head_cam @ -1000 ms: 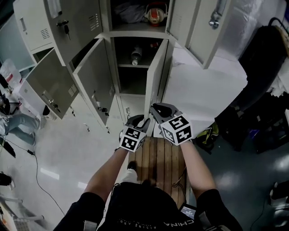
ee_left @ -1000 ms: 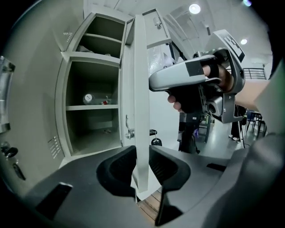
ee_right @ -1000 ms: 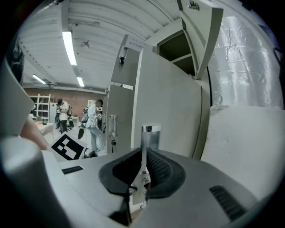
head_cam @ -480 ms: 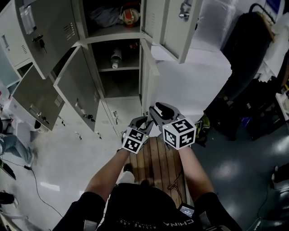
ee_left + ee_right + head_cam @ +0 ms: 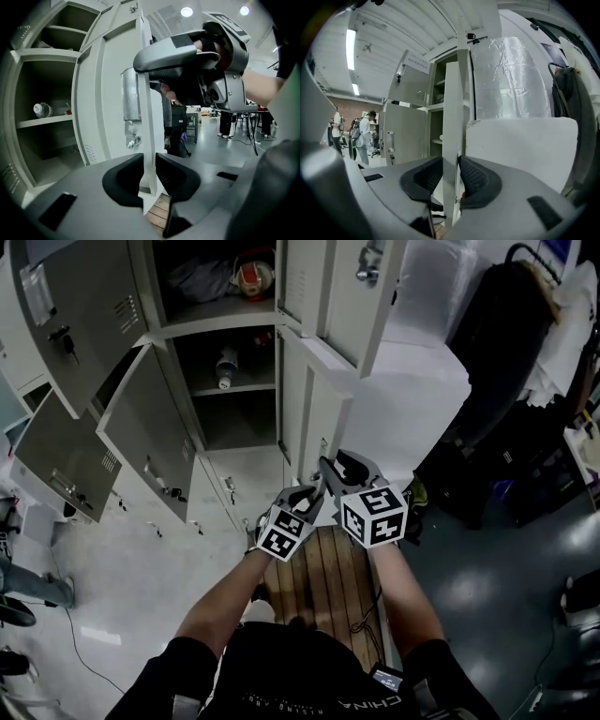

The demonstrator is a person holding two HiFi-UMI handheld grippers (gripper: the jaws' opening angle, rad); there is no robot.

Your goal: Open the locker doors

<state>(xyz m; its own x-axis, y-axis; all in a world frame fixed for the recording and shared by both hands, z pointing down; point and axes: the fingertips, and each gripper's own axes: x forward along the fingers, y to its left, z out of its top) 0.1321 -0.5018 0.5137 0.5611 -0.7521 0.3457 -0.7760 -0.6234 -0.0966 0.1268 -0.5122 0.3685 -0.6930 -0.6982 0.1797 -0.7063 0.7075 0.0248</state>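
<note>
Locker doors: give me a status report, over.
Left tongs just closed further on the open locker door, at its edge. Right tongs clamped on same edge. White panel close behind door.

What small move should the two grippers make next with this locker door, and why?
Probably swing the door a little wider. The left gripper, whose jaws have just been closing, and the right gripper both clamp its free edge, and it stands about square to the locker.
</note>
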